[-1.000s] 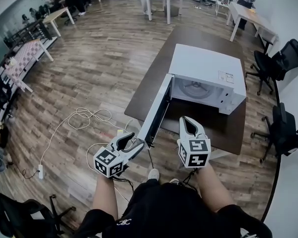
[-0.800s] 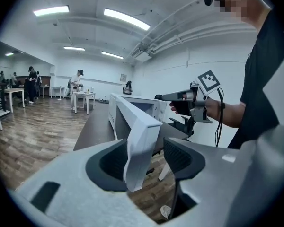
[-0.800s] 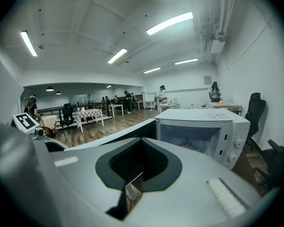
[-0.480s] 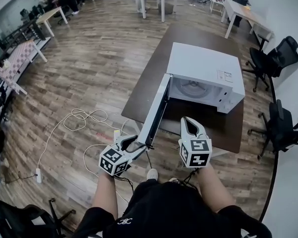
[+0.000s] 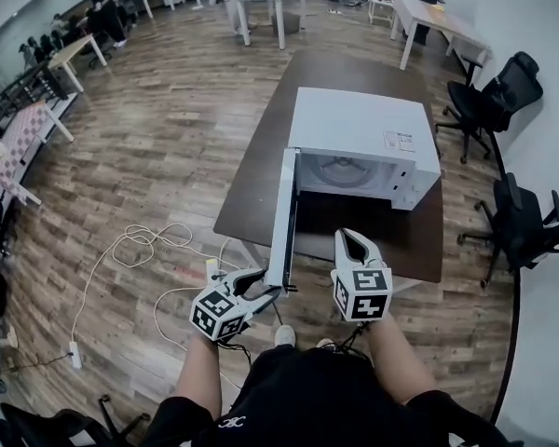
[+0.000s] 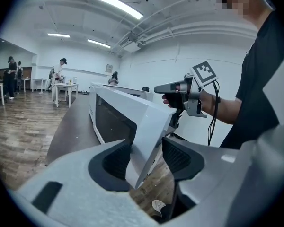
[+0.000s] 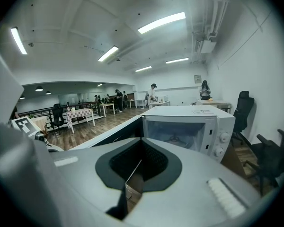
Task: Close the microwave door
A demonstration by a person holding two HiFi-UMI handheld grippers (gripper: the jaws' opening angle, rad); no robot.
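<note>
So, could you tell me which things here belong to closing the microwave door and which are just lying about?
For the job: microwave; its open door; left gripper, whose jaws have just been closing, with the door's edge between them.
Lying about: floor cables; office chairs; white tables.

Items on hand were: one microwave (image 5: 363,142) with one door (image 5: 281,217); one dark table (image 5: 261,180); two grippers, namely left gripper (image 5: 264,282) and right gripper (image 5: 351,237); two black office chairs (image 5: 489,96), (image 5: 526,223); one white power strip (image 5: 73,352).
</note>
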